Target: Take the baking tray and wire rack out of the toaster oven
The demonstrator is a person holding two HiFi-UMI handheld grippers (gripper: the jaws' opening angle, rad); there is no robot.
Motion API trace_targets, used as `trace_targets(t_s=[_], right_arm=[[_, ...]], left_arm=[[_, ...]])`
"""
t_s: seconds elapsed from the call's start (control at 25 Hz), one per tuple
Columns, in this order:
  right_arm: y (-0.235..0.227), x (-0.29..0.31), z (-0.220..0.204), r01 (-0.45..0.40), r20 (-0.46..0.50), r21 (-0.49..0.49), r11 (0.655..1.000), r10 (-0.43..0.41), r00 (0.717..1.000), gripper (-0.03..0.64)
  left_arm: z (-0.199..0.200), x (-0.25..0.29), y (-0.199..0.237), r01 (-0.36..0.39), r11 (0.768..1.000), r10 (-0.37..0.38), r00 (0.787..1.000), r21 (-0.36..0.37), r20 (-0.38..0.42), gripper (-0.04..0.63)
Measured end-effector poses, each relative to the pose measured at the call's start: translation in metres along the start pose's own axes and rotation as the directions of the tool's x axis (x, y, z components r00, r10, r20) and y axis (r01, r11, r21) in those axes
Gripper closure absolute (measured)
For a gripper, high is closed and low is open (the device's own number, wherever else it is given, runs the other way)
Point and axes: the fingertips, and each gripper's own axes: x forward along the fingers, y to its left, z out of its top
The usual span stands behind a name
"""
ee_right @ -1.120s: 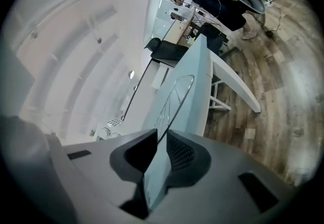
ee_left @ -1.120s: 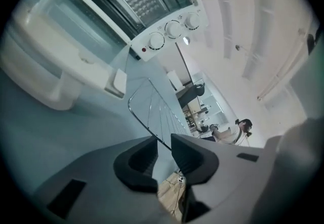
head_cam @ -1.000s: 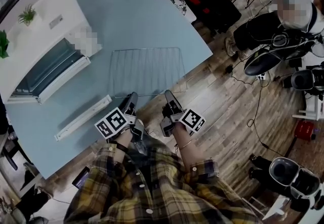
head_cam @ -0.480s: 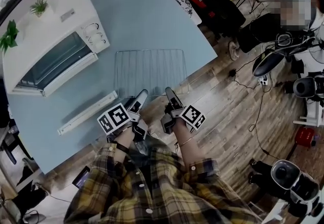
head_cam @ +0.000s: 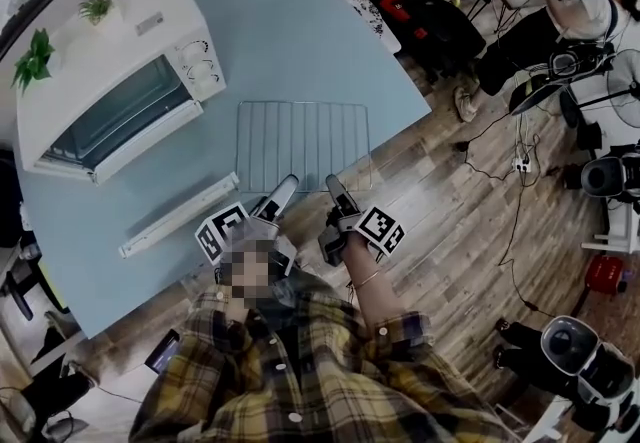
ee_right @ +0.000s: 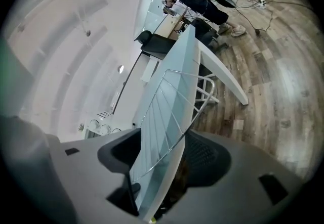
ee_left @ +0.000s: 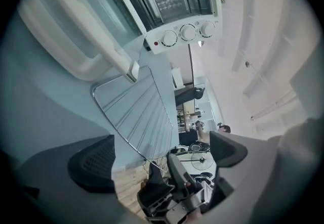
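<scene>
The wire rack (head_cam: 305,146) lies flat on the blue table (head_cam: 290,41), its near edge at the table's front edge. My left gripper (head_cam: 280,193) and right gripper (head_cam: 335,189) sit at that near edge, both open; their jaws have just been opening. In the right gripper view the rack (ee_right: 167,101) has its rim wire running between the spread jaws of the right gripper (ee_right: 162,154), pads clear of it. In the left gripper view the rack (ee_left: 136,112) lies ahead of the left gripper (ee_left: 162,154). The toaster oven (head_cam: 100,61) stands at back left. No baking tray is clearly visible.
The oven door (head_cam: 180,216) hangs open onto the table left of the rack, its handle (ee_left: 126,61) close to the rack's corner. Two small plants (head_cam: 37,59) stand on the oven. A seated person (head_cam: 590,1), chairs and cables fill the wooden floor to the right.
Both grippers' jaws have spread apart and let go of the rack's near edge. The rack stays on the table. The left gripper has lifted slightly.
</scene>
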Motion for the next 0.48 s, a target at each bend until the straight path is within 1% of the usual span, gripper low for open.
trace_targets(t_s=[0.2,0.28,0.4,0.48], right_arm=[[-0.003,-0.012,-0.005,0.005,0.013,0.016,1.000,-0.005,1.000,0.364],[0.000,-0.023,-0.006,-0.003,0.026,0.022,1.000,0.002,1.000,0.364],[0.017,-0.042,-0.004,-0.042,0.061,0.025,0.999,0.040,0.997,0.364],[0.038,-0.050,-0.001,-0.079,0.077,-0.005,0.997,0.079,0.994,0.364]], left_arm=[[-0.008,-0.010,0.002,0.001,1.000,-0.001,1.000,0.003,-0.011,0.023],[-0.012,-0.015,-0.002,0.013,1.000,-0.013,1.000,0.007,-0.014,0.023],[-0.014,-0.022,-0.017,0.047,0.998,-0.047,0.999,0.037,-0.008,0.023],[-0.010,-0.029,-0.031,0.075,0.995,-0.076,0.997,0.066,0.008,0.023]])
